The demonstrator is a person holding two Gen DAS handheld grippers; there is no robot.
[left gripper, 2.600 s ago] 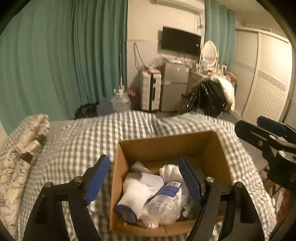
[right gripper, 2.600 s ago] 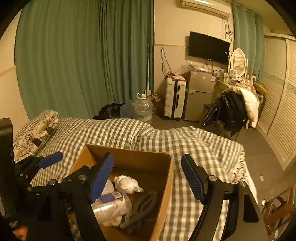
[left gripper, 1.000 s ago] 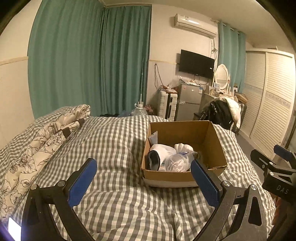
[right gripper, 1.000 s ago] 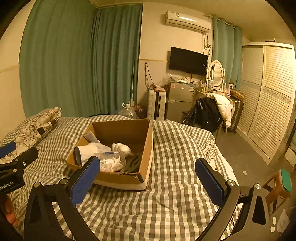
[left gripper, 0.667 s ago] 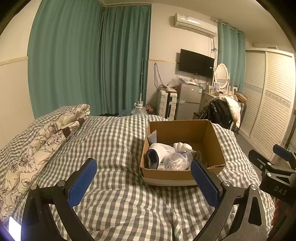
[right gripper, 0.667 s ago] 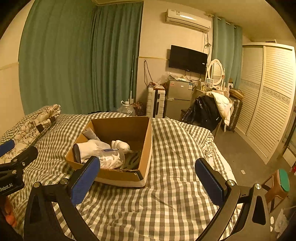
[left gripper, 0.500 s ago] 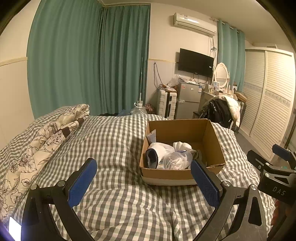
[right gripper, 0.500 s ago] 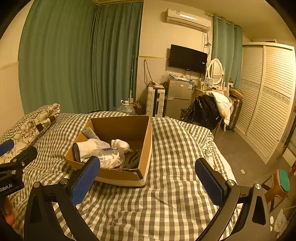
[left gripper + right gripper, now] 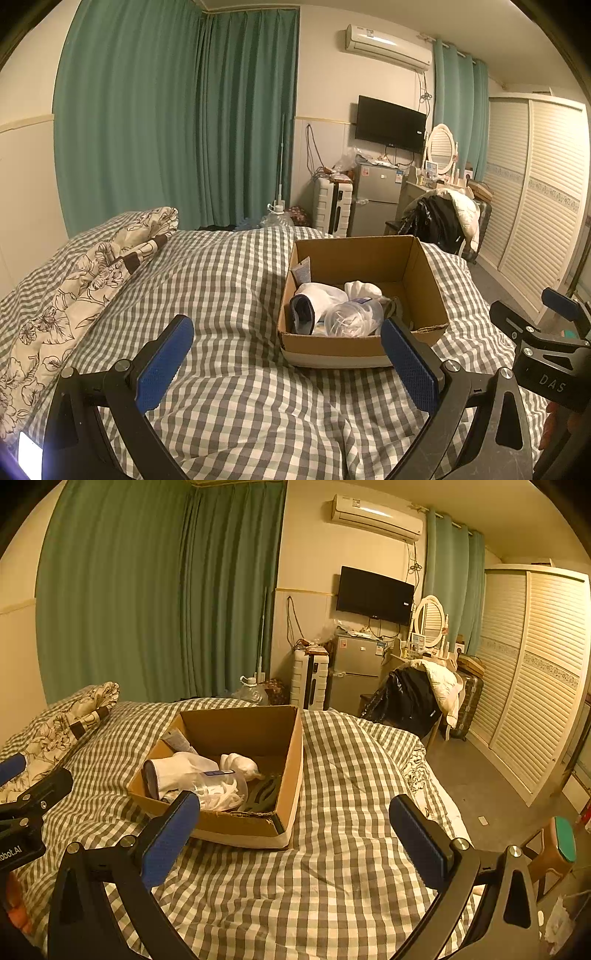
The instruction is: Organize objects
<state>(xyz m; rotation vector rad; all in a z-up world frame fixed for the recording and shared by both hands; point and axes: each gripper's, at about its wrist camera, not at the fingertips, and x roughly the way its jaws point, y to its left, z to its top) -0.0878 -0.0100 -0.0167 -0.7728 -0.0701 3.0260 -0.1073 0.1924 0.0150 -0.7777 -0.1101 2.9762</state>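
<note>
An open cardboard box (image 9: 428,291) (image 9: 291,760) sits on the grey checked bed. Inside lie a white roll with a dark end (image 9: 314,299) (image 9: 173,770), a clear plastic bottle (image 9: 352,317) (image 9: 218,786), a white cloth bundle (image 9: 362,288) (image 9: 238,762), a dark strap-like item (image 9: 264,794) and a small packet (image 9: 301,269). My left gripper (image 9: 288,363) is open and empty, held back from the box's near side. My right gripper (image 9: 295,836) is open and empty, near the box's front right corner.
A floral pillow (image 9: 92,273) lies at the bed's left. Beyond the bed stand a white suitcase (image 9: 334,208), a small fridge (image 9: 376,199), a chair piled with clothes (image 9: 439,221) and a louvred wardrobe (image 9: 535,221). A stool (image 9: 554,849) stands on the floor at right.
Both grippers have pulled well back from the box, from right over it to a distance in front. In the last second they barely moved. Both stay open.
</note>
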